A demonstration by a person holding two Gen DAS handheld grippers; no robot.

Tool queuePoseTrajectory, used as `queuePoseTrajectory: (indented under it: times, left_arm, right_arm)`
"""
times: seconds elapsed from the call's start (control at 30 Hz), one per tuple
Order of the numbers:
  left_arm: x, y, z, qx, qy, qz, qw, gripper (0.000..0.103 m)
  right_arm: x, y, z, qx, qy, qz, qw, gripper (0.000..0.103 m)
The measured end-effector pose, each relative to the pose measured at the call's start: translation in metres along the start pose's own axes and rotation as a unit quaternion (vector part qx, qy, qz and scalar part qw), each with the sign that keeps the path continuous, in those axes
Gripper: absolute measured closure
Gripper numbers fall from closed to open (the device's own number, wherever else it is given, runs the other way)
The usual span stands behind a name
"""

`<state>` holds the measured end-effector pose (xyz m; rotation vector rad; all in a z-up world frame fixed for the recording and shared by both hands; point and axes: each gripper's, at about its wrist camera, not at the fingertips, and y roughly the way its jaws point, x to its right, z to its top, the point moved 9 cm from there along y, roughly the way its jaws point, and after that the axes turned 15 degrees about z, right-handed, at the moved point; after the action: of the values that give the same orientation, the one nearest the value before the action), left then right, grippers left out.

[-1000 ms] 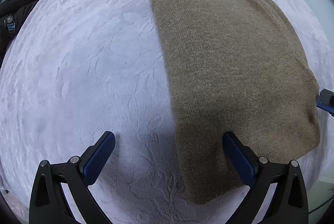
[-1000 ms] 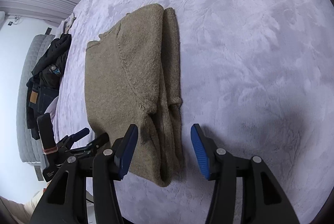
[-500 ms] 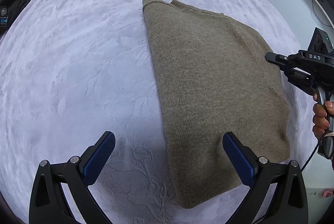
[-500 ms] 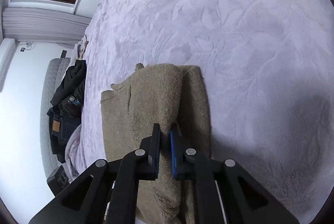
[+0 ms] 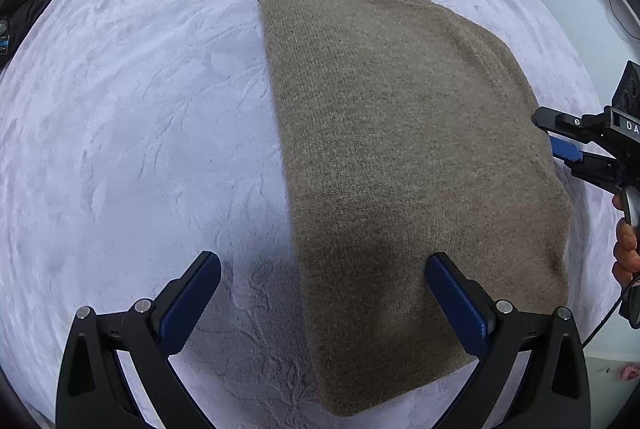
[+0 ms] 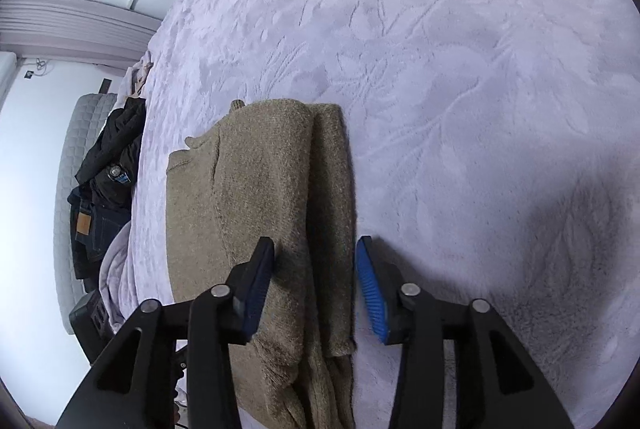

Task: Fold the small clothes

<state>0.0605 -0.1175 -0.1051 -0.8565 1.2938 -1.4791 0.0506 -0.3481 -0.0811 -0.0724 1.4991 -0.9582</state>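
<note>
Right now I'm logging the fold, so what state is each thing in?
Sweater: folded lengthwise, flat on the blanket, sleeves tucked along one edge.
Left gripper: open, holding nothing, over the sweater's near edge.
Right gripper: open, straddling the folded sleeve edge.
Blanket: spread flat.
Dark clothes: heaped, unfolded.

The folded sweater (image 5: 404, 165) is a coarse, matt olive-brown knit, fuzzy along its edges. Under it the bedspread (image 5: 140, 117) is a pale lilac plush with embossed leaf patterns. The left gripper (image 5: 322, 299) has matt black plastic arms, ribbed blue pads and shiny metal pins.
</note>
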Motion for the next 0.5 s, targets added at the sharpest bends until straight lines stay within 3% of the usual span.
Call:
queuePoseTrajectory:
  times: [0.5]
  left_arm:
    - [0.016, 0.007, 0.008, -0.007, 0.011, 0.000, 0.9999, 0.000]
  right_arm:
    - [0.015, -0.004, 0.000, 0.003, 0.020, 0.017, 1.000, 0.044]
